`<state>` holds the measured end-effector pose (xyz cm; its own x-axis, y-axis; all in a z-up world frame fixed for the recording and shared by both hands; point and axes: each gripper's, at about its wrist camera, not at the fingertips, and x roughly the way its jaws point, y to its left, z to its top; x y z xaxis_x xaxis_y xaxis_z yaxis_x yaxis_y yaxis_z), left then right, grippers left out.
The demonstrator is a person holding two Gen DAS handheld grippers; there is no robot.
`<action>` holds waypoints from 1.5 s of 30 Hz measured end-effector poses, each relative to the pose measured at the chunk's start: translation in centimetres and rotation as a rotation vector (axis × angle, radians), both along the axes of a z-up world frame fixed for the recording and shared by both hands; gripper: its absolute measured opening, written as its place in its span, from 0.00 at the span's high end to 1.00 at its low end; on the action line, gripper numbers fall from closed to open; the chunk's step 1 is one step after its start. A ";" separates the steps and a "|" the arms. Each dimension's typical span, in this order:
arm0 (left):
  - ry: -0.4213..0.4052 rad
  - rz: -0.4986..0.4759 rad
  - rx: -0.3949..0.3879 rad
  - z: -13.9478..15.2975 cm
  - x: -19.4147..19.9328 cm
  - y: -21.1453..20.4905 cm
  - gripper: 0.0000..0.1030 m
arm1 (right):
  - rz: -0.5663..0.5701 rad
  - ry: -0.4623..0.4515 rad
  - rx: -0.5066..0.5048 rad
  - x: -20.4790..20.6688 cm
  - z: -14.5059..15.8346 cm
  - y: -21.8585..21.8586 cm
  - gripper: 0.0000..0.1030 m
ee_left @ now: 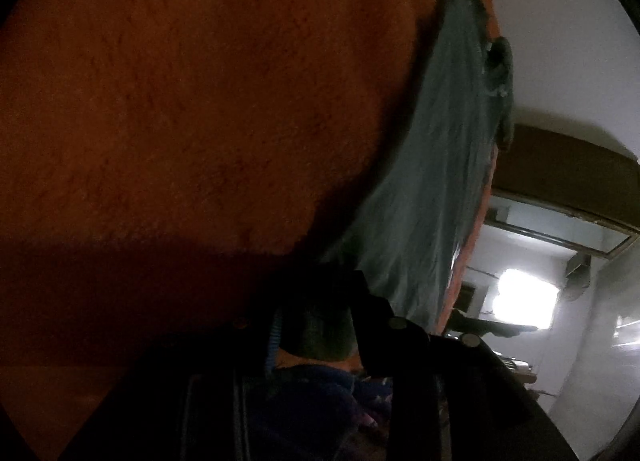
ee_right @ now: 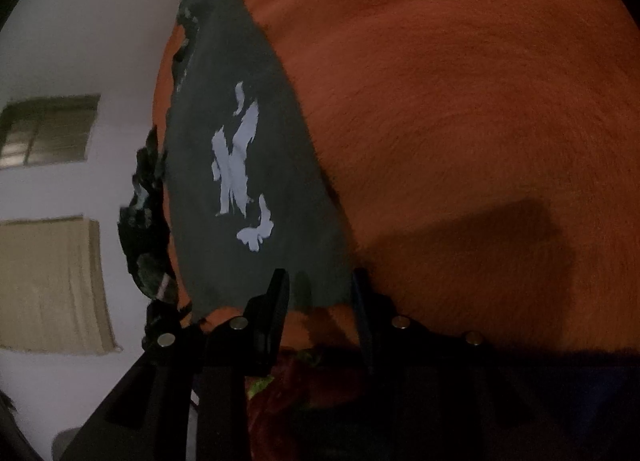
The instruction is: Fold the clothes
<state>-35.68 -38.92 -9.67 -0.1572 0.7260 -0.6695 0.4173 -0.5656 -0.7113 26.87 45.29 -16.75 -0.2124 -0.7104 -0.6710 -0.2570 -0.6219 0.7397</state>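
Right gripper (ee_right: 320,293) points down at the near hem of a dark grey garment (ee_right: 256,189) with a pale print (ee_right: 240,165), jaws parted with the hem edge between the fingers, pads not visibly pressing it. Left gripper (ee_left: 320,309) is low over the orange blanket (ee_left: 180,101), jaws partly apart with a bit of grey cloth between them; grip too dark to tell. Garment lies flat on the blanket beside a white wall (ee_right: 80,41); no containers visible.
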 end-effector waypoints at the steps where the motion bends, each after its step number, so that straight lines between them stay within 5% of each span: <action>1: 0.006 -0.008 -0.020 0.2 0.1 0.2 0.68 | 0.009 0.002 0.002 0.0 0.0 -0.2 0.69; 3: 0.022 -0.017 -0.016 0.5 0.2 0.9 0.57 | 0.020 0.004 0.003 -0.1 0.0 -0.6 0.65; 5: 0.040 -0.022 0.011 0.9 0.3 1.7 0.27 | 0.021 0.001 -0.005 -0.1 -0.2 -0.6 0.65; 7: 0.048 -0.020 0.041 1.3 0.1 2.4 0.20 | 0.016 -0.001 -0.016 -0.1 -0.4 -0.5 0.65; 11: -0.014 0.050 0.121 0.4 -0.4 2.1 0.20 | 0.002 -0.001 -0.039 0.0 -0.7 -0.2 0.65; 16: -0.032 0.269 0.327 -1.4 1.9 -1.2 0.21 | -0.014 -0.002 -0.065 0.2 -1.0 0.0 0.65; 18: -0.024 0.328 0.335 -1.6 3.1 -2.1 0.37 | -0.024 -0.005 -0.079 0.3 -1.1 0.2 0.65; 19: -0.021 0.343 0.317 -1.6 3.7 -2.5 0.58 | -0.027 -0.006 -0.083 0.3 -1.2 0.2 0.65; 21: -0.030 0.339 0.294 -1.9 4.6 -2.8 0.69 | -0.031 -0.007 -0.087 0.4 -1.2 0.2 0.65; 24: -0.055 0.263 0.401 -3.3 4.9 -2.0 0.68 | -0.033 -0.008 -0.089 0.4 -1.3 0.2 0.65; 27: -0.065 0.187 0.376 -3.2 4.2 -1.2 0.64 | -0.035 -0.009 -0.090 0.4 -1.3 0.2 0.65; 30: -0.063 0.186 0.402 -3.5 3.5 -0.7 0.43 | -0.038 -0.010 -0.092 0.5 -1.4 0.2 0.65; 33: -0.056 0.172 0.297 -2.8 3.1 -0.2 0.41 | -0.040 -0.012 -0.094 0.5 -1.4 0.2 0.65; 34: -0.054 0.165 0.250 -2.4 3.1 -0.1 0.51 | -0.041 -0.012 -0.095 0.5 -1.4 0.2 0.65; 35: -0.052 0.159 0.203 -2.1 3.0 0.0 0.88 | -0.041 -0.012 -0.096 0.5 -1.5 0.3 0.65; 45: 0.058 0.096 -0.148 4.4 4.3 0.5 0.92 | -0.053 -0.007 -0.107 0.8 -1.6 0.5 0.65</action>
